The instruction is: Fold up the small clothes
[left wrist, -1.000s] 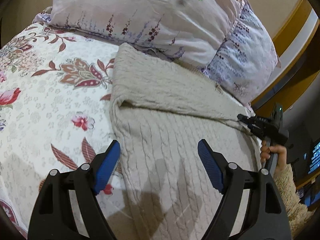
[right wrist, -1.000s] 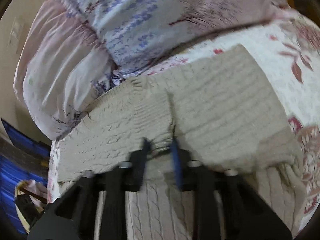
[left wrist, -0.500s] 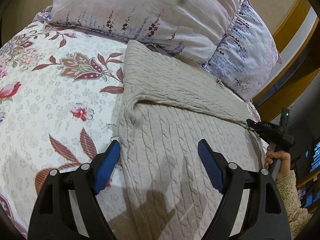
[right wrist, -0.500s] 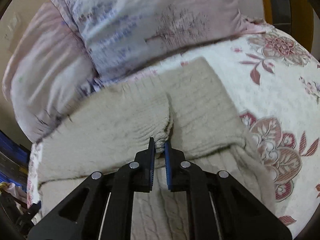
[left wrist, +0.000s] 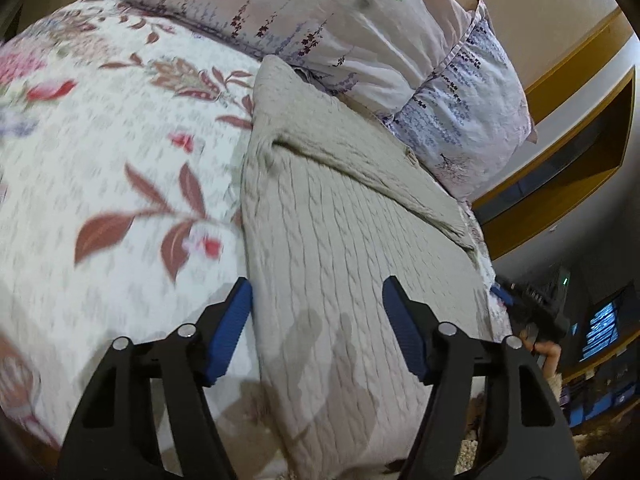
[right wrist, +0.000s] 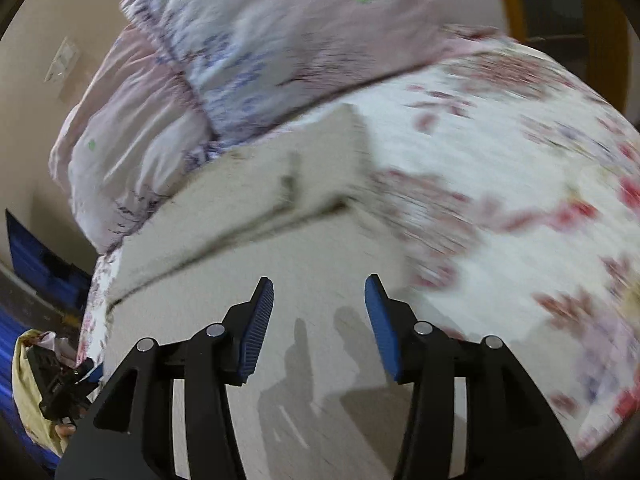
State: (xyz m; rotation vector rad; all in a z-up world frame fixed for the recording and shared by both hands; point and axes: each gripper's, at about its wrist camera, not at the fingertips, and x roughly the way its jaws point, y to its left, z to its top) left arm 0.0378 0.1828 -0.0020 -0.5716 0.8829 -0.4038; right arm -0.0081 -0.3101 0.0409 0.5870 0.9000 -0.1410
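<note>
Lying flat on the bed (left wrist: 100, 168), the beige cable-knit sweater (left wrist: 340, 248) stretches from the near edge of the mattress up toward the pillows (left wrist: 360, 40) at 12 o'clock. Its upper part is folded down over the body, leaving a slanted fold line that runs from about 10 o'clock to 3 o'clock across the knit in the left wrist view. The floral bedspread shows at 9 o'clock of the garment there, and at 3 o'clock in the right wrist view, where the sweater (right wrist: 304, 280) is smeared by motion blur.

The left hand-held gripper (left wrist: 318, 320) hovers over the lower part of the sweater with its blue pads spread wide, nothing between them; the left pad sits just at the garment's left edge. The right hand-held gripper (right wrist: 319, 320) is likewise spread apart above the knit, holding nothing, its shadow falling on the fabric below. In the left wrist view the right hand-held gripper appears at 4 o'clock, beyond the sweater's right edge, off the side of the bed.
</note>
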